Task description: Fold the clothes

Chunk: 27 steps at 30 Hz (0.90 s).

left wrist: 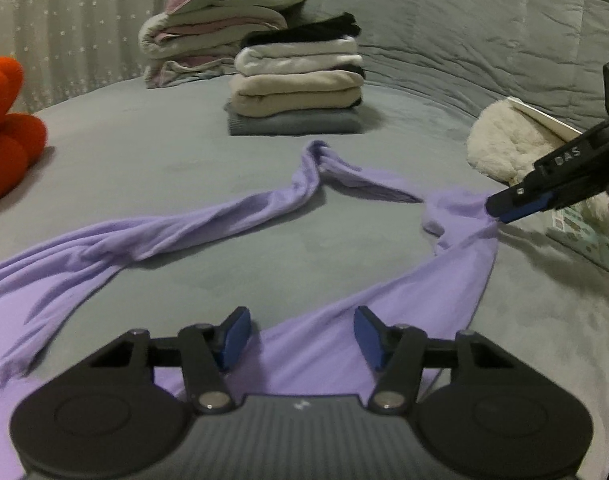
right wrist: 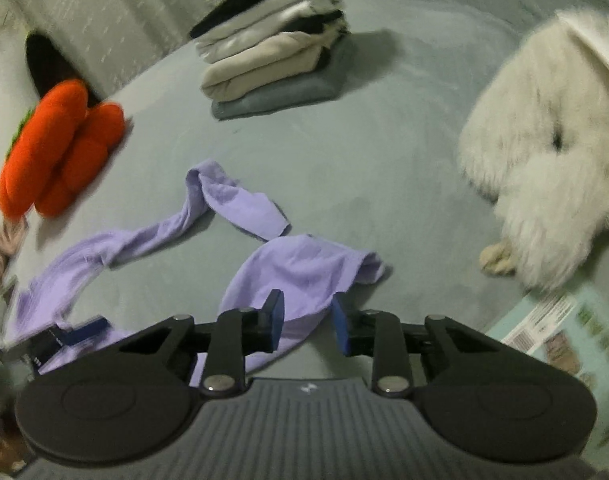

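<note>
The lilac garment (left wrist: 232, 220) lay spread on the grey bed (left wrist: 184, 152), ahead of and beneath both grippers, with one long sleeve trailing forward and to the left of the left gripper (left wrist: 302, 336).

**Gripper state**
- Left gripper: released, jaws set wide, with fabric lying between and below the pads. No grasp was visible.
- Right gripper (right wrist: 307, 318): its own camera showed the jaws parted, with cloth (right wrist: 300, 268) between them but not pinched flat. From the left view its tip (left wrist: 504, 206) met a bunched corner of the fabric. Whether it clamped the cloth cannot be told.

**Handling assessment**
- The fabric appeared thin, light and fully limp; it would likely sag and wrinkle wherever unsupported.
- It was judged non-fragile, though a single layer could slip from a shallow pinch.
- Recommended hold: hem or shoulder seams, one gripper per corner, keeping the edge taut.

The folded stack (left wrist: 296, 84) stood well ahead of the left gripper.
</note>
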{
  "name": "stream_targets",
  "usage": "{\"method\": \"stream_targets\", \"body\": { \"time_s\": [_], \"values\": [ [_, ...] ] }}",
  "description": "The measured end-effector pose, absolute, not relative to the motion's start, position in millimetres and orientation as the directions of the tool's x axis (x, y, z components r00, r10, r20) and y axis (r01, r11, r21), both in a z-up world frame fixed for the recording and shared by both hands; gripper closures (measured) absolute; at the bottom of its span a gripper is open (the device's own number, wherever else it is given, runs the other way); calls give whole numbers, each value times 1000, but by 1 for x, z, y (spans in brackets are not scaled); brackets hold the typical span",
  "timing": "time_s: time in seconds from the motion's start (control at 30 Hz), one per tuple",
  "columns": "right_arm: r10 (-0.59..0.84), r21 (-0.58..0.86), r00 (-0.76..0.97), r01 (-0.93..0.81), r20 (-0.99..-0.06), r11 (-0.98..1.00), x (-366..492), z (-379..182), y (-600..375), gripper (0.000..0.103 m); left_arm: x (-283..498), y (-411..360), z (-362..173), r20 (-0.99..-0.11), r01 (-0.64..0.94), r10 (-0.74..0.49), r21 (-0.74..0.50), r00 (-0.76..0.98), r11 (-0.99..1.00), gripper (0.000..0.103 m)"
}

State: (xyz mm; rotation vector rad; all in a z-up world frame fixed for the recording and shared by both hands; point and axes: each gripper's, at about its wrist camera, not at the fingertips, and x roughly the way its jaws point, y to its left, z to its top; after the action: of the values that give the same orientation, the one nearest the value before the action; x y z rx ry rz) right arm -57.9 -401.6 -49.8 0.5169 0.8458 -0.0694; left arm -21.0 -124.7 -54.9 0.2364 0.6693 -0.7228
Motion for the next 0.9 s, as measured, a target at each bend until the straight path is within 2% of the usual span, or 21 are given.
{"method": "stream_targets", "body": {
  "time_s": [0.1,0.2,0.27,0.5,0.6,0.7,0.83,0.9],
  "values": [
    [150,475,692,305,-706,826,-58,-59,-408,86,-21,-138,-55,-642,697,-542,-15,543,717,54],
    [143,526,729,330,-669,784,-61,-64,-410,96,-24,-149,-56,-644,718,-550,-1,532,696,78],
    [127,546,756,334,-642,768,-66,-63,-410,101,-30,-153,-55,-643,730,-556,8,527,683,102],
    [7,476,823,321,-568,819,-91,-38,-389,102,-53,-142,-44,-552,701,-580,12,600,713,102],
    [-20,458,820,339,-572,822,-97,-33,-387,102,-61,-133,-36,-512,689,-598,-16,617,725,102],
    [-12,475,805,362,-593,802,-97,-37,-392,90,-71,-124,-30,-484,695,-625,-49,612,718,102],
    [13,511,794,379,-608,771,-99,-42,-397,86,-92,-113,-27,-457,723,-664,-63,592,688,102],
    [24,533,797,381,-603,755,-100,-45,-398,63,-103,-110,-27,-453,740,-677,-54,580,671,102]
  ]
}}
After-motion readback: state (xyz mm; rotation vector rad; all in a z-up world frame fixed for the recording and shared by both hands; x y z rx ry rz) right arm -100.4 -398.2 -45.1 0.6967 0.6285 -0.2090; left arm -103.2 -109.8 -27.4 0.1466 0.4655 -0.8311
